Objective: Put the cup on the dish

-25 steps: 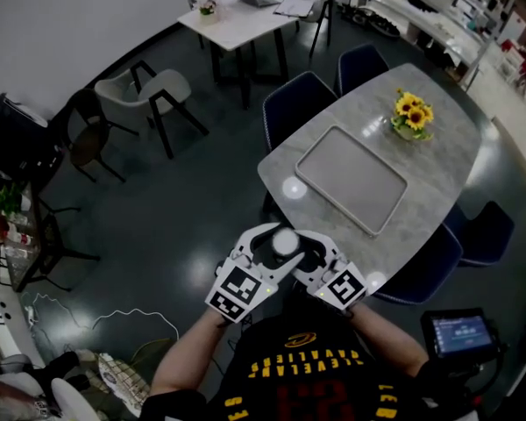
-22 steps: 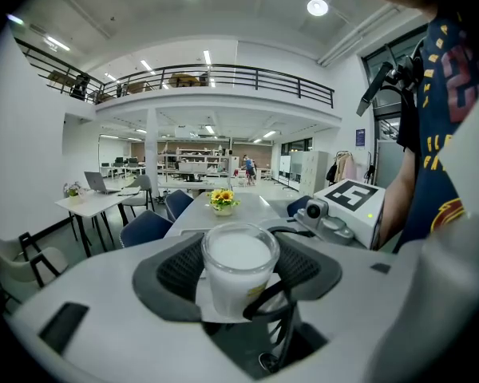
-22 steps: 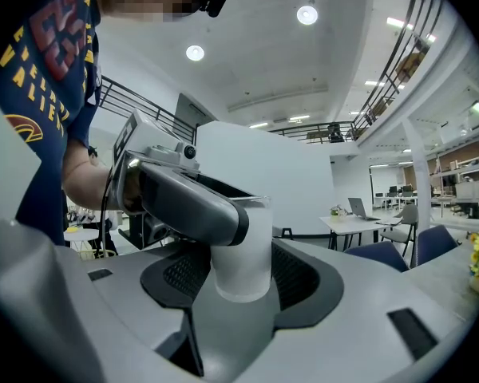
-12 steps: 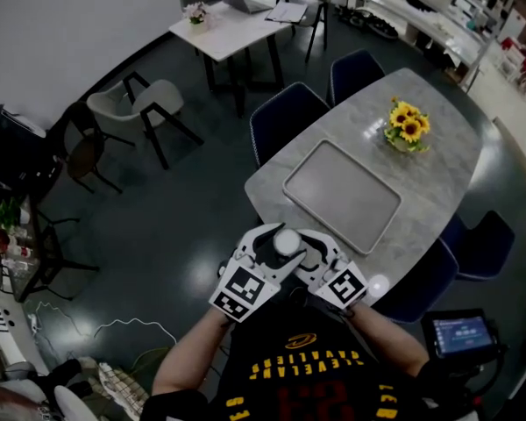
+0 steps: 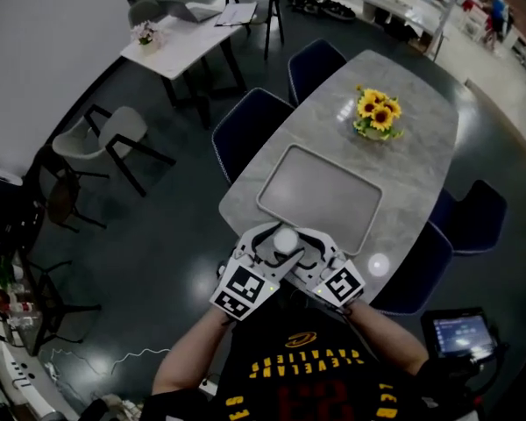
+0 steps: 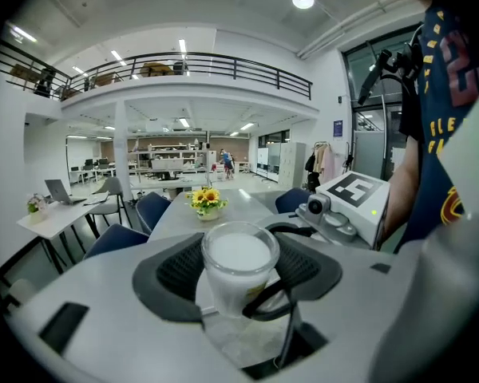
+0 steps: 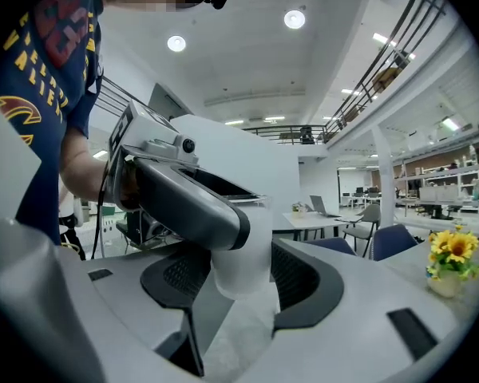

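Observation:
I hold a small white cup between both grippers, close to my chest and just short of the table's near end. My left gripper is shut on the cup from the left. From the right, my right gripper is shut on the same cup. In the right gripper view, one left finger crosses in front of the cup. A flat grey rectangular dish lies bare on the marble table, ahead of the grippers.
A pot of sunflowers stands on the table beyond the dish. Dark blue chairs surround the table. A white table with a laptop and grey chairs stand at the far left. A screen is at my right.
The table and dish have come nearer and shifted left in the head view. Both grippers keep the same hold on the cup in front of my chest.

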`<state>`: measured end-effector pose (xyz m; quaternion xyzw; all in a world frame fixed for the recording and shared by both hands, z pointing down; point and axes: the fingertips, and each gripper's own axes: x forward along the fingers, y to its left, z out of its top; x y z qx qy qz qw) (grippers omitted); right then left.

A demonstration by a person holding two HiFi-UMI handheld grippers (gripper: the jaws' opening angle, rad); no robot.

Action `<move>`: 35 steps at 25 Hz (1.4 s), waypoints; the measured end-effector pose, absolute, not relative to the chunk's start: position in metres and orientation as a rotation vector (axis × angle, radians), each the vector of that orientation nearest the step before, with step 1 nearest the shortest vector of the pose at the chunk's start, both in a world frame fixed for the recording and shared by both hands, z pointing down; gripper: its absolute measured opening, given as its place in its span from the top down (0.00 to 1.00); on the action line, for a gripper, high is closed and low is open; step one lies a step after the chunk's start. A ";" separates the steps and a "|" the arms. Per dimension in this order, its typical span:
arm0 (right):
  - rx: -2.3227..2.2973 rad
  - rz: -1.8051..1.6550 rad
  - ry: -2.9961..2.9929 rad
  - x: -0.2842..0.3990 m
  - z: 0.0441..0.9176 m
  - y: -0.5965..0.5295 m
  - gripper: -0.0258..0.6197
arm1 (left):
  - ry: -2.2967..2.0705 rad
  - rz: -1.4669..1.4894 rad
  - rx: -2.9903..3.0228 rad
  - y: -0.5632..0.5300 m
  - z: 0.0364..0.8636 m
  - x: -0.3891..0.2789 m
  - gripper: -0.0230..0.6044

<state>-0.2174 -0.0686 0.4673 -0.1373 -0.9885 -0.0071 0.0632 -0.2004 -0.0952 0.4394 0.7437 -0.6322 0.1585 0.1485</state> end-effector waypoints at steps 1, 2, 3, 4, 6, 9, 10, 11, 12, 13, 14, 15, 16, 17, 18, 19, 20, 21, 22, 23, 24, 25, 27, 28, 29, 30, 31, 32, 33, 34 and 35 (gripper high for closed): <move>-0.368 -0.020 -2.990 -0.220 0.468 -0.076 0.58 | -1.789 0.461 2.166 -0.102 0.440 -0.202 0.53; -0.319 -0.020 -2.992 -0.222 0.468 -0.083 0.58 | -1.758 0.465 2.194 -0.109 0.440 -0.204 0.53; -0.272 -0.023 -2.992 -0.225 0.469 -0.091 0.58 | -1.728 0.469 2.222 -0.115 0.441 -0.206 0.53; -0.228 -0.029 -2.990 -0.228 0.470 -0.098 0.58 | -1.700 0.475 2.247 -0.122 0.442 -0.209 0.53; -0.145 -0.039 -2.988 -0.231 0.470 -0.113 0.58 | -1.647 0.492 2.294 -0.136 0.441 -0.211 0.53; -0.017 -0.027 -2.993 -0.230 0.468 -0.138 0.58 | -1.562 0.511 2.365 -0.158 0.441 -0.208 0.53; 0.018 -0.028 -2.988 -0.230 0.469 -0.146 0.58 | -1.537 0.512 2.384 -0.167 0.441 -0.208 0.53; 0.049 -0.032 -2.982 -0.230 0.471 -0.155 0.58 | -1.514 0.511 2.400 -0.175 0.442 -0.208 0.53; 0.079 -0.031 -2.976 -0.230 0.472 -0.163 0.58 | -1.491 0.509 2.415 -0.182 0.444 -0.207 0.53; 0.112 -0.023 -2.972 -0.230 0.474 -0.170 0.58 | -1.466 0.508 2.430 -0.189 0.445 -0.207 0.53; 0.148 -0.013 -2.967 -0.229 0.476 -0.176 0.58 | -1.438 0.511 2.446 -0.195 0.447 -0.206 0.53; 0.185 -0.005 -2.960 -0.228 0.478 -0.182 0.58 | -1.408 0.517 2.463 -0.199 0.450 -0.204 0.53; 0.223 -0.002 -2.948 -0.226 0.482 -0.186 0.58 | -1.376 0.525 2.479 -0.204 0.453 -0.203 0.53; 0.259 0.000 -2.935 -0.224 0.485 -0.191 0.58 | -1.343 0.536 2.494 -0.207 0.456 -0.201 0.53; 0.294 0.003 -2.923 -0.222 0.488 -0.195 0.59 | -1.313 0.549 2.508 -0.211 0.459 -0.198 0.53; 0.328 0.008 -2.914 -0.221 0.490 -0.200 0.59 | -1.286 0.563 2.521 -0.216 0.462 -0.196 0.53; 0.360 0.013 -2.907 -0.219 0.491 -0.206 0.59 | -1.264 0.577 2.533 -0.220 0.464 -0.195 0.53; 0.391 0.018 -2.900 -0.218 0.493 -0.211 0.59 | -1.245 0.592 2.545 -0.225 0.467 -0.193 0.53; 0.418 0.020 -2.894 -0.217 0.497 -0.216 0.59 | -1.227 0.606 2.556 -0.229 0.470 -0.192 0.53; 0.443 0.020 -2.884 -0.217 0.501 -0.220 0.59 | -1.210 0.620 2.567 -0.234 0.474 -0.191 0.53; 0.468 0.019 -2.872 -0.216 0.505 -0.225 0.59 | -1.192 0.634 2.576 -0.237 0.477 -0.190 0.53; 0.490 0.022 -2.859 -0.215 0.510 -0.229 0.59 | -1.174 0.648 2.583 -0.241 0.482 -0.190 0.53; 0.526 0.045 -2.834 -0.215 0.519 -0.235 0.59 | -1.134 0.676 2.595 -0.246 0.495 -0.188 0.53; 0.543 0.057 -2.821 -0.215 0.524 -0.239 0.59 | -1.115 0.689 2.599 -0.248 0.502 -0.188 0.53; 0.556 0.062 -2.812 -0.215 0.528 -0.242 0.59 | -1.099 0.697 2.603 -0.250 0.509 -0.187 0.53; 0.567 0.064 -2.803 -0.215 0.533 -0.246 0.59 | -1.087 0.702 2.607 -0.253 0.514 -0.187 0.53; 0.576 0.063 -2.792 -0.214 0.538 -0.249 0.59 | -1.076 0.705 2.611 -0.256 0.518 -0.187 0.53; 0.585 0.062 -2.781 -0.214 0.543 -0.252 0.59 | -1.064 0.707 2.616 -0.259 0.523 -0.186 0.53; 0.593 0.062 -2.769 -0.213 0.548 -0.254 0.59 | -1.054 0.708 2.620 -0.261 0.528 -0.186 0.53; 0.599 0.060 -2.755 -0.213 0.554 -0.256 0.59 | -1.044 0.709 2.626 -0.263 0.533 -0.186 0.53; 0.604 0.060 -2.739 -0.213 0.560 -0.258 0.59 | -1.035 0.713 2.630 -0.265 0.538 -0.186 0.53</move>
